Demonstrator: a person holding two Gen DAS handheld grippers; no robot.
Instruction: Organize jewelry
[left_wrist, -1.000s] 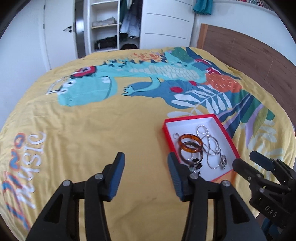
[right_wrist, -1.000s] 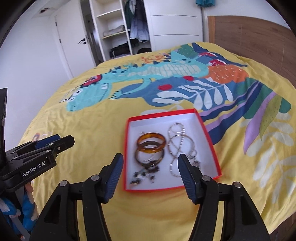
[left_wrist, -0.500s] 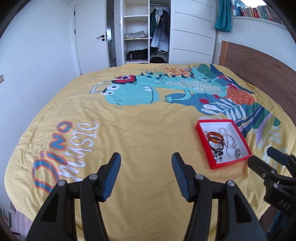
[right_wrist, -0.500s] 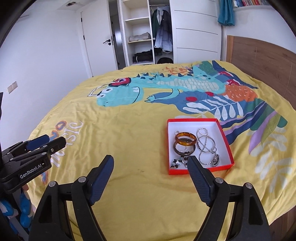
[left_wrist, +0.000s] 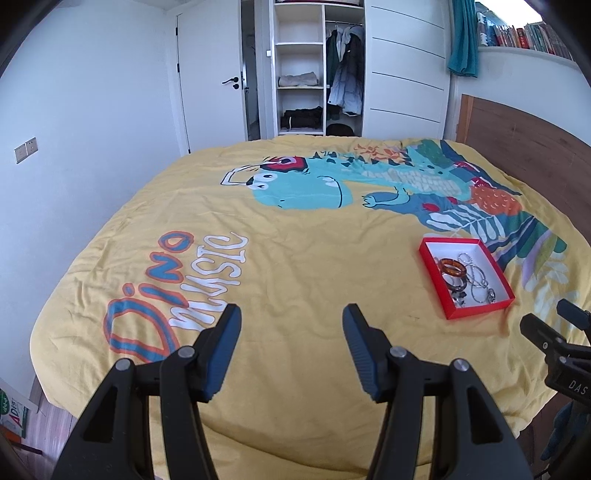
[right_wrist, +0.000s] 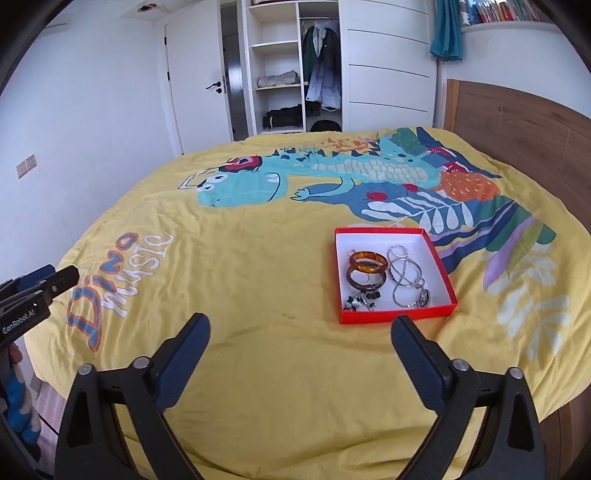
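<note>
1. My left gripper sits nearest, jaws spread wide with nothing between them, only yellow bedspread below. It points out over the bed and down, well short of the box, so I read it as standing off, not reaching.
2. My right gripper is also empty. Its jaws are opening at this moment, only the bedspread showing through the gap. The box lies just beyond its right finger, not between the two, so nothing is lined up for a grab.
3. Each gripper shows at the edge of the other's view, side by side. Both hands free probably means I'm between picks or finished.
4. The red box lies flat on the bedspread, right of centre, near the leaf print. Its white inside makes small pieces easy to see.
5. Jewelry all sits inside the box, none loose on the bed that I can see:
   - two amber bangles stacked on the left side, one overlapping the other
   - silver bracelets in a loose tangle on the right side
   - small dark bits at the near edge; too small to tell what they are
6. Grouped by type, so the sorting looks mostly done. The tangle would be the hard one to separate.
7. Far end: an open wardrobe and a door. Not involved.
</note>
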